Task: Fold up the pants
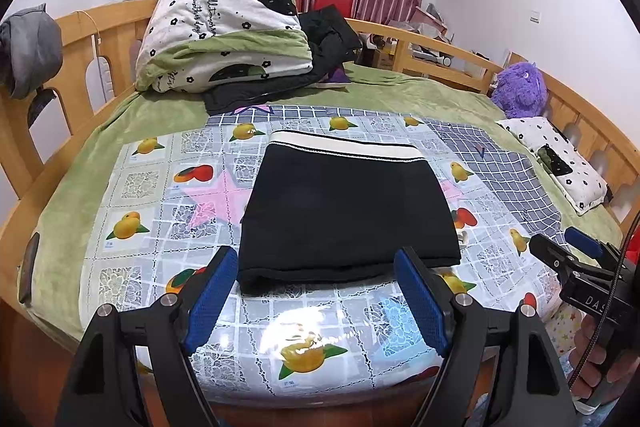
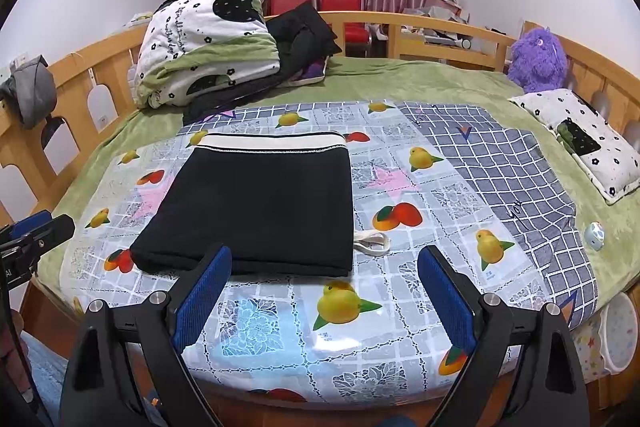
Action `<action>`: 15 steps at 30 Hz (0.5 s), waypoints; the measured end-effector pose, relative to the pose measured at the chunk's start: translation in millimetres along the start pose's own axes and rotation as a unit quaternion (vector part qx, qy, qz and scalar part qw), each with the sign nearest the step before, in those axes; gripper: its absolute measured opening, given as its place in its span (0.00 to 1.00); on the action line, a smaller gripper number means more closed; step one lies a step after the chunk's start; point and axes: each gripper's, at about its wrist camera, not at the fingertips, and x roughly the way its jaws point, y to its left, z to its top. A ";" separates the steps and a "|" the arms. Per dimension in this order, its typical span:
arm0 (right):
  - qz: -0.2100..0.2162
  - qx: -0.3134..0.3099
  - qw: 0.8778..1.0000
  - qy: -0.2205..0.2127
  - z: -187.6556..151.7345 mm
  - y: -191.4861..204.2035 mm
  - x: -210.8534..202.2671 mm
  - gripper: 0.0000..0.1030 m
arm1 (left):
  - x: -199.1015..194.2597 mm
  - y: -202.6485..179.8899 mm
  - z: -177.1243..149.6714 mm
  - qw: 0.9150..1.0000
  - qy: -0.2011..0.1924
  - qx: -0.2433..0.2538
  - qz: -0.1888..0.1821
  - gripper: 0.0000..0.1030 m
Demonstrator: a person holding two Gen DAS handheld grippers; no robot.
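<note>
Basically the fold looked done. The black pants (image 1: 348, 211) lay as a compact rectangle on the fruit-print plastic sheet (image 1: 312, 343), white waistband (image 1: 344, 147) at the 12 o'clock edge, thick folded edge at 6 o'clock, layers stacked flush. A white drawstring loop (image 2: 370, 242) poked out at the 3 o'clock side in the right wrist view; tucking it in was maybe the only thing left, judging from how the bundle sat.

Left gripper (image 1: 316, 301) stood wide, nothing between the blue pads, tips just short of the bundle's 6 o'clock edge and apart from the cloth. Right gripper (image 2: 324, 297) was also spread wide and empty, hovering over bare sheet at about 5 o'clock from the pants, its left finger overlapping the bundle's near edge in view; contact could not be told.

Writing: right gripper's body read "DAS", rest cut off, in the left view. The folded quilt (image 1: 224, 31) at 11 o'clock carried cursive script, too warped to read. Small captions under the fruit prints were illegible. Purple plush toy (image 2: 538, 61) sat at 2 o'clock against the wooden bed rail (image 2: 440, 27).
</note>
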 end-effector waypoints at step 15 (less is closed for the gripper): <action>-0.002 0.000 1.000 0.000 -1.1 0.4 0.3 0.90 | -0.2 -0.5 -2.0 1.000 -0.003 0.001 0.004 0.77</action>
